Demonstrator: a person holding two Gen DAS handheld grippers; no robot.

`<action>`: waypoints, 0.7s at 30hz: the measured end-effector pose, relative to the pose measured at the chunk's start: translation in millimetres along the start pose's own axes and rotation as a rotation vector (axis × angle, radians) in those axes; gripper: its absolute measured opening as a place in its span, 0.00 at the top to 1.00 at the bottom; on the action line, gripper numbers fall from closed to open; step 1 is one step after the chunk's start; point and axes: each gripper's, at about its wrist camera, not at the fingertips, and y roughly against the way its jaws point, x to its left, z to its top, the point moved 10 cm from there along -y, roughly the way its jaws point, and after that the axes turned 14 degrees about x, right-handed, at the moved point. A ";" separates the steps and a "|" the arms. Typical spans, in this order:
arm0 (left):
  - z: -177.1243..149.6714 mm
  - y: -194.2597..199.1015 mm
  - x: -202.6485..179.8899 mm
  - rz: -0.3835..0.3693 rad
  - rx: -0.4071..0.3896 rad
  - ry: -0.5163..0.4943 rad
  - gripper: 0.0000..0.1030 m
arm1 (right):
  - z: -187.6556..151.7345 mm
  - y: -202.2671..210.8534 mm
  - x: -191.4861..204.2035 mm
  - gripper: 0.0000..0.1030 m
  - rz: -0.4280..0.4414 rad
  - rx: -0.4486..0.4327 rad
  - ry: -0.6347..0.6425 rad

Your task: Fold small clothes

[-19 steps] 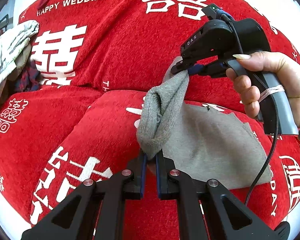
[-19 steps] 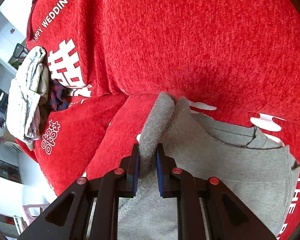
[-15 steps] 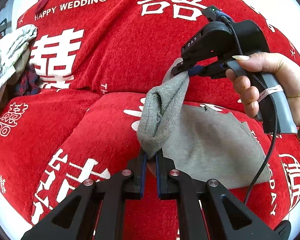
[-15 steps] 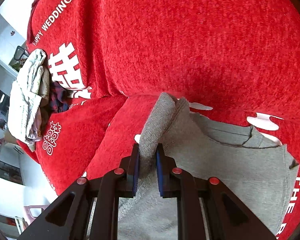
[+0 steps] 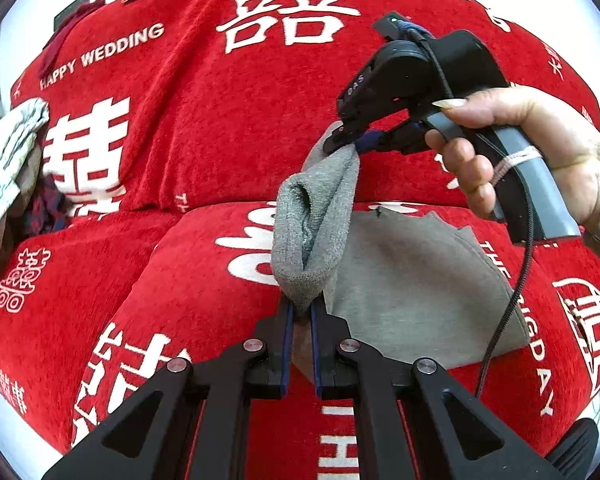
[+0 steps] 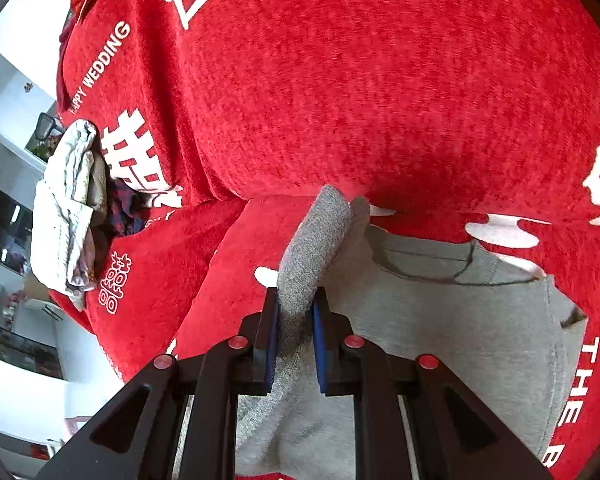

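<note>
I am pinching the soft grey knit top's (image 5: 416,280) folded side edge in both closed grippers, left gripper (image 5: 300,312) nearer, right gripper (image 5: 350,146) ahead, its limp body sagging rightward onto the red plush sofa cover (image 5: 204,128), so hems suit gripping.

The lower edge of the grey garment (image 6: 440,340) is cut off by the frame bottom in the right wrist view. The clothes pile (image 5: 8,168) is cropped at the left border. The person's hand (image 5: 540,148) ends at the right edge; the forearm is out of frame.
</note>
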 end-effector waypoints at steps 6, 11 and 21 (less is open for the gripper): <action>0.4 2.8 -29.3 0.003 0.000 -0.055 0.91 | -4.6 11.3 -13.6 0.84 0.024 -0.007 0.003; -0.1 3.8 -58.2 -0.003 -0.001 -0.108 0.91 | -8.5 24.7 -26.4 0.84 0.047 -0.017 0.015; 1.3 1.0 -100.0 -0.033 0.018 -0.167 0.91 | -14.8 44.5 -49.5 0.84 0.040 -0.023 0.040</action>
